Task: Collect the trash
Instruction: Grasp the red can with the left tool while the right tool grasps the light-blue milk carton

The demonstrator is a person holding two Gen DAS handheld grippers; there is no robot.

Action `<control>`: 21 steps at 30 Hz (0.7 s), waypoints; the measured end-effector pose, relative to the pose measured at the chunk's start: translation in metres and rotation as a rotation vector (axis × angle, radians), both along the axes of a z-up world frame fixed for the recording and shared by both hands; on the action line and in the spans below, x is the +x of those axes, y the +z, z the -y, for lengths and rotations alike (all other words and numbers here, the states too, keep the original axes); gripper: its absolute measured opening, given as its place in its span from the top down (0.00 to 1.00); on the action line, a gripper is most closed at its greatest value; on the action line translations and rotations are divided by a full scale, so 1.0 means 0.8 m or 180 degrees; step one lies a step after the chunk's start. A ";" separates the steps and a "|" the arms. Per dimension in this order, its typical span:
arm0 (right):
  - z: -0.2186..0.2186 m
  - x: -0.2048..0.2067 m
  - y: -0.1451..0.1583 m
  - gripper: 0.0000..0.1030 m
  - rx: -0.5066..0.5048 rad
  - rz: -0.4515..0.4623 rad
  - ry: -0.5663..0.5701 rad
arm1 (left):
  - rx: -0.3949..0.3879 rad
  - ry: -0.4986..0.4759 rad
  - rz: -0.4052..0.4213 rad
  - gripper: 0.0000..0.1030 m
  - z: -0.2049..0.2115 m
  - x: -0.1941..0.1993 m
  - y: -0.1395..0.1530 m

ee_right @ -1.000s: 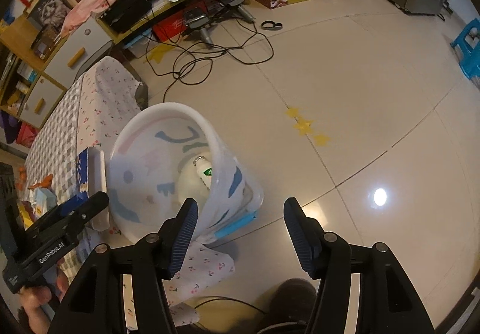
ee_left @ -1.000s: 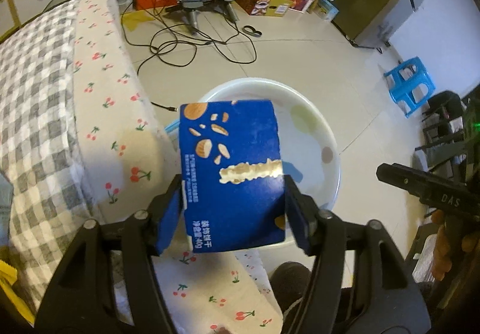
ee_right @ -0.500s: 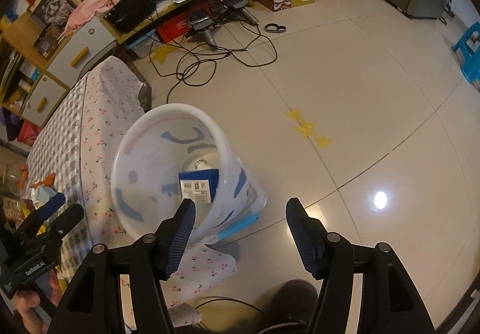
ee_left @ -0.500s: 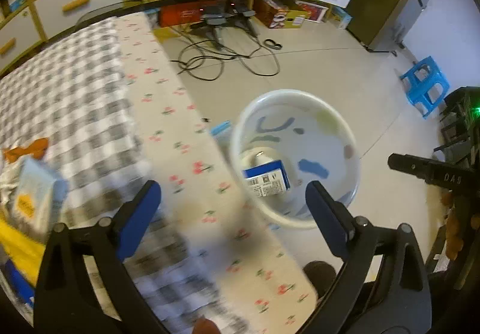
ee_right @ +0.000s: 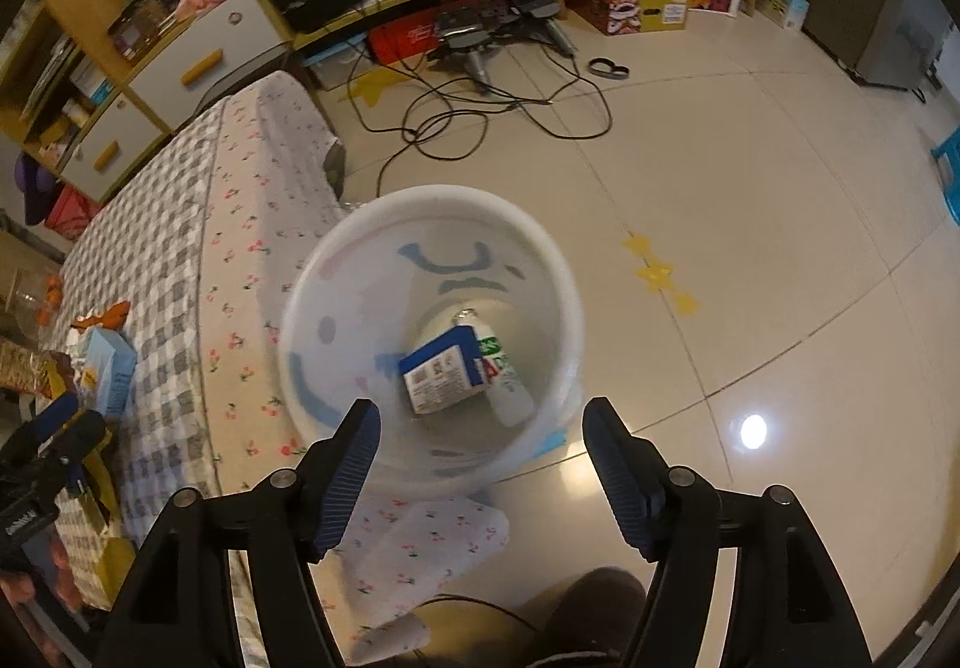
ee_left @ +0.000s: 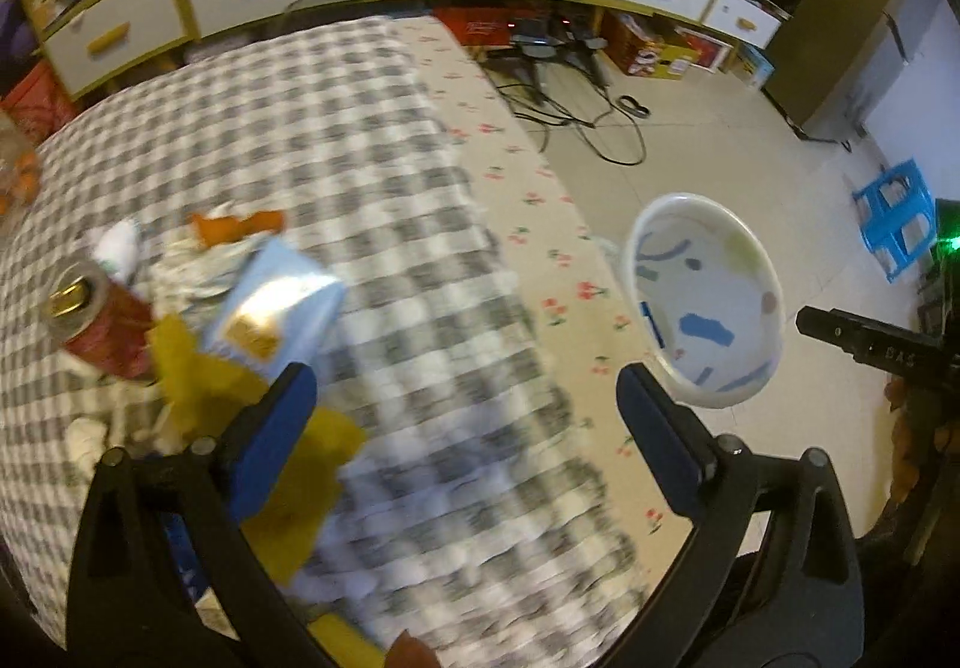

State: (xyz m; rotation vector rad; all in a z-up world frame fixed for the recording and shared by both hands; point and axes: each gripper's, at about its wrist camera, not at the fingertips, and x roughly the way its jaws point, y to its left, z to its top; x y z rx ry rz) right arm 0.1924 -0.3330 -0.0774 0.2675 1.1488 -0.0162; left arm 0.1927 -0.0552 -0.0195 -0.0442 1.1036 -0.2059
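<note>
Two grippers, both empty: left gripper spread wide above the grey checked tablecloth; right gripper, jaws opening, over the white plastic bin holding a blue carton and clear bottle. Step: fetching more litter. Next likely target: pale blue box, then red can farther left.
</note>
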 end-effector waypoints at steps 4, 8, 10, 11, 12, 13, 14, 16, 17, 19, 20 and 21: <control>-0.021 0.008 0.003 0.29 -0.0003 0.0013 0.0086 | -0.0029 0.0142 -0.0048 0.03 -0.032 -0.005 0.004; -0.045 0.015 0.007 0.29 -0.0005 0.0028 0.0175 | -0.0045 0.0301 -0.0070 0.03 -0.064 -0.006 0.006; -0.055 0.017 0.009 0.29 0.0001 0.0028 0.0213 | -0.0058 0.0390 -0.0058 0.03 -0.080 -0.004 0.008; -0.062 0.019 0.010 0.29 0.0006 0.0027 0.0237 | -0.0045 0.0457 -0.0042 0.03 -0.090 -0.002 0.009; -0.069 0.022 0.011 0.29 0.0011 0.0028 0.0259 | -0.0026 0.0498 -0.0030 0.03 -0.097 0.000 0.010; -0.075 0.023 0.011 0.28 0.0014 0.0030 0.0279 | 0.0009 0.0555 -0.0013 0.03 -0.105 0.003 0.011; -0.081 0.024 0.012 0.27 0.0019 0.0033 0.0299 | 0.0050 0.0615 0.0006 0.03 -0.113 0.006 0.011; -0.096 0.028 0.015 0.25 0.0034 0.0045 0.0348 | 0.0096 0.0721 0.0012 0.03 -0.128 0.013 0.011; -0.103 0.031 0.016 0.25 0.0041 0.0049 0.0371 | 0.0092 0.0783 0.0001 0.03 -0.137 0.017 0.010; -0.118 0.035 0.018 0.25 0.0050 0.0039 0.0419 | 0.0074 0.0880 -0.0038 0.03 -0.153 0.023 0.005; -0.124 0.037 0.019 0.25 0.0058 0.0040 0.0439 | 0.0072 0.0954 -0.0054 0.03 -0.161 0.027 0.003; -0.130 0.039 0.019 0.25 0.0065 0.0041 0.0459 | 0.0069 0.1013 -0.0067 0.03 -0.167 0.029 0.000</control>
